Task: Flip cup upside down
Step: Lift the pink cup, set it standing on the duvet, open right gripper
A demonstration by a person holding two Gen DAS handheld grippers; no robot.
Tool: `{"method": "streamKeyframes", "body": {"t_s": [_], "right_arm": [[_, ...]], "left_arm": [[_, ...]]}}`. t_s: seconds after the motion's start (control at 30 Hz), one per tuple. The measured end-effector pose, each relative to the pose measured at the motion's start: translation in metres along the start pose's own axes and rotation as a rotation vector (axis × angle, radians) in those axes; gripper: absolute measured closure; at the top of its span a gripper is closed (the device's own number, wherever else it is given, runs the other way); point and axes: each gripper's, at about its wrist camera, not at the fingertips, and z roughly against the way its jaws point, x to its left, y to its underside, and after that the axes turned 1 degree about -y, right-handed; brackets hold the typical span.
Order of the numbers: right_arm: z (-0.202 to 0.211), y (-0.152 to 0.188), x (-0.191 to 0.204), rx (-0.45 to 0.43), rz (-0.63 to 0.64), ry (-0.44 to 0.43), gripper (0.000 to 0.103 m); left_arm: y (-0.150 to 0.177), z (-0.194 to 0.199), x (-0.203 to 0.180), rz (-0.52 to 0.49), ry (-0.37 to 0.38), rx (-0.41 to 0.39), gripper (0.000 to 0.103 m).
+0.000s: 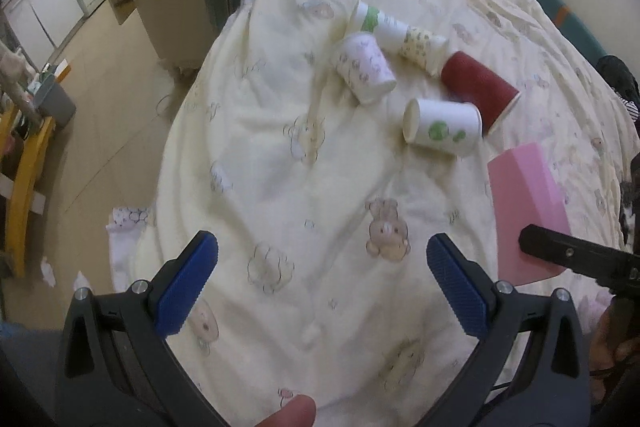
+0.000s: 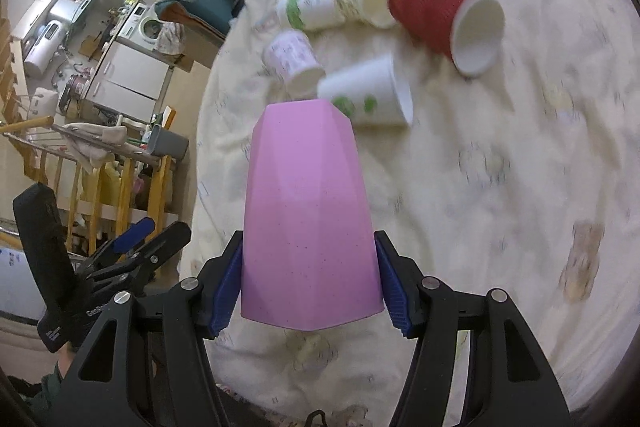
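Between right gripper (image 2: 310,291) pads, pink cup (image 2: 308,219), clamped

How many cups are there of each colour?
Pink cup, held in the right gripper: 1
Red cup: 1
White cups with green print: 2
White cup with purple print: 1
Yellow-patterned cup: 1
Total: 6

Faceted cup (image 2: 308,223) plain pink; gripper pads (image 1: 186,289) blue, ribbed, on black frames; ribbed paper cup (image 2: 430,17) red, white inside; paper cup (image 1: 444,127) white with green blobs; another (image 1: 366,67) white with lilac print; duvet (image 1: 304,155) cream with pale bear motifs.
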Motion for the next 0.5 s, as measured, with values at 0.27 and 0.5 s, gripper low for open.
{"method": "streamKeyframes", "body": {"t_s": [0.27, 0.5], "right_arm": [[-0.029, 0.028, -0.018, 0.009, -0.096, 0.034, 0.039], [-0.055, 0.031, -0.040, 0.009, -0.169, 0.037, 0.039]], "left_arm": [[0.007, -0.006, 0.009, 0.022, -0.028, -0.018, 0.000], [0.007, -0.026, 0.017, 0.049, -0.056, 0.013, 0.000]]}}
